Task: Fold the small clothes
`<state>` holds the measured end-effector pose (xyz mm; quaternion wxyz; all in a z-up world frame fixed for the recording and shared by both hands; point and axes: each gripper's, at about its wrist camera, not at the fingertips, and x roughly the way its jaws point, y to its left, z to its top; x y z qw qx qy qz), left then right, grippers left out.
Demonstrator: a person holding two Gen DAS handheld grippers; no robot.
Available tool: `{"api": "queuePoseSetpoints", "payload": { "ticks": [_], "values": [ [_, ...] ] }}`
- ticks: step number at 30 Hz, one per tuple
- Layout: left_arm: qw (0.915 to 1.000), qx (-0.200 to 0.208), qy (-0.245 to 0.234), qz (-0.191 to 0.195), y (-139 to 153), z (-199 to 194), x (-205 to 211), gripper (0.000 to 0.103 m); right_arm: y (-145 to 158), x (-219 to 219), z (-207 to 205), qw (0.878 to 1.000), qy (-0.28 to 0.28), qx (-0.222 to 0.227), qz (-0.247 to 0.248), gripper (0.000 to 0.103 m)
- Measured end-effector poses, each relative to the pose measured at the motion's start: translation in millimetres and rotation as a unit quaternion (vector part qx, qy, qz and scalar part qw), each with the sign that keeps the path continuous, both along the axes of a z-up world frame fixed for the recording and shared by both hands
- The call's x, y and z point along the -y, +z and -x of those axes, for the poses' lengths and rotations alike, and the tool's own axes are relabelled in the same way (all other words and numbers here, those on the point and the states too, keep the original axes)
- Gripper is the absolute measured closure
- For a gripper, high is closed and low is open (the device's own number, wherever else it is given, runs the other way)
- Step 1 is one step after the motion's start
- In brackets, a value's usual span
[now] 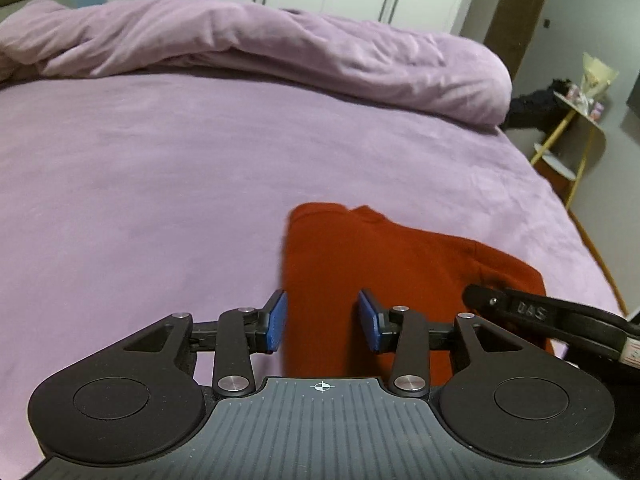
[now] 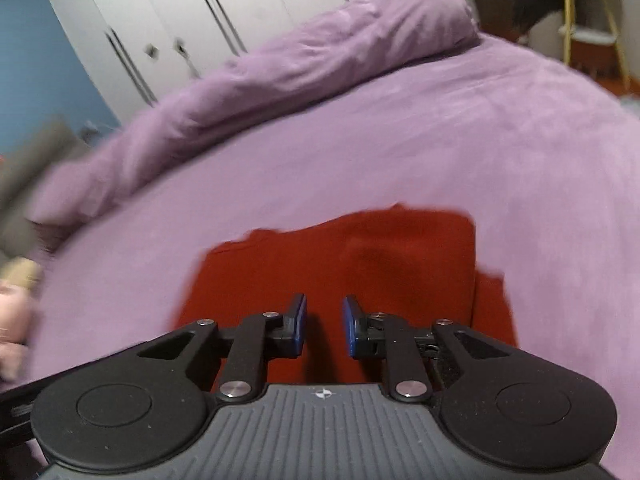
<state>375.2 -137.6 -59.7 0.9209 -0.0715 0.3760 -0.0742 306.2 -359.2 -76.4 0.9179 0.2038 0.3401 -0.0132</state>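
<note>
Red garment (image 1: 380, 264) is lying folded near the bed's (image 1: 160, 168) near edge. Left gripper (image 1: 322, 322) and right gripper (image 2: 324, 326) are hovering over it, jaws apart, holding nothing. Risk: pinching only the top layer, dragging the fold open; right view is blurring.

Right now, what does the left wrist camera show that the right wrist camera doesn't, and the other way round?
Only the left wrist view shows the right claw's black arm reaching in over the garment's right edge. Only the right wrist view shows the blue wall panel. Both show the folded rust-red garment lying on the lilac bedsheet, the rolled lilac duvet behind it, and an open claw, left claw, right claw.
</note>
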Motion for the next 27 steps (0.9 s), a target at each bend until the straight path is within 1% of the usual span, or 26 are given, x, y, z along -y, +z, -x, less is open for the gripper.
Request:
{"api": "queuePoseSetpoints", "payload": {
  "ticks": [1, 2, 3, 4, 5, 6, 7, 8, 9, 13, 15, 17, 21, 24, 27],
  "values": [
    [0.9999, 0.007, -0.007, -0.009, -2.6, -5.6, 5.0, 0.056, -5.6, 4.5, -7.8, 1.0, -0.008, 0.0, 0.009, 0.103],
    [0.9994, 0.016, -0.018, -0.023, -5.9, -10.0, 12.8, 0.05, -10.6, 12.1, -13.2, 1.0, -0.016, 0.001, 0.01, 0.103],
    [0.9986, 0.025, -0.023, -0.041, -9.9, -13.2, 20.2, 0.048, -12.2, 16.6, -15.3, 1.0, -0.024, 0.01, 0.006, 0.103],
    [0.9979, 0.029, -0.028, -0.05, -14.3, -14.9, 23.5, 0.046, -16.5, 22.5, -16.1, 0.999, -0.033, 0.021, 0.005, 0.103],
    [0.9974, 0.032, -0.033, -0.056, -19.3, -17.9, 27.6, 0.041, -22.2, 28.2, -17.6, 0.999, -0.042, 0.029, 0.004, 0.103],
    [0.9968, 0.037, -0.036, -0.061, -22.6, -19.6, 30.7, 0.039, -27.7, 31.8, -18.7, 0.998, -0.048, 0.038, 0.004, 0.103],
    [0.9956, 0.048, -0.041, -0.07, -27.9, -19.6, 32.4, 0.035, -32.6, 34.6, -15.0, 0.997, -0.052, 0.049, 0.016, 0.103],
    [0.9942, 0.057, -0.044, -0.08, -32.5, -18.6, 32.3, 0.031, -36.9, 33.2, -15.1, 0.997, -0.051, 0.06, 0.019, 0.103],
    [0.9938, 0.061, -0.045, -0.082, -37.7, -18.1, 30.8, 0.029, -40.7, 34.3, -13.5, 0.996, -0.052, 0.068, 0.016, 0.103],
    [0.9972, 0.059, -0.034, -0.031, -49.1, -19.4, 13.7, 0.023, -53.5, 34.4, -11.4, 0.993, -0.056, 0.102, 0.014, 0.103],
    [0.9987, 0.046, -0.024, 0.001, -54.6, -25.3, 5.8, 0.02, -55.4, 35.9, -12.8, 0.993, -0.055, 0.106, 0.01, 0.103],
    [0.9993, 0.026, -0.012, 0.021, -54.4, -30.5, 0.6, 0.017, -54.1, 37.9, -14.5, 0.993, -0.058, 0.103, 0.004, 0.103],
    [0.9999, 0.006, -0.005, 0.015, -45.7, -29.0, 1.3, 0.017, -45.9, 25.7, -16.8, 0.993, -0.056, 0.099, 0.037, 0.103],
    [0.9999, -0.007, -0.01, 0.011, -39.4, -25.6, -0.8, 0.017, -42.3, 18.2, -12.6, 0.992, -0.056, 0.098, 0.056, 0.103],
    [0.9997, -0.022, -0.012, 0.005, -31.0, -27.3, -2.2, 0.017, -36.8, 13.4, -13.6, 0.992, -0.051, 0.085, 0.076, 0.103]
  ]
}}
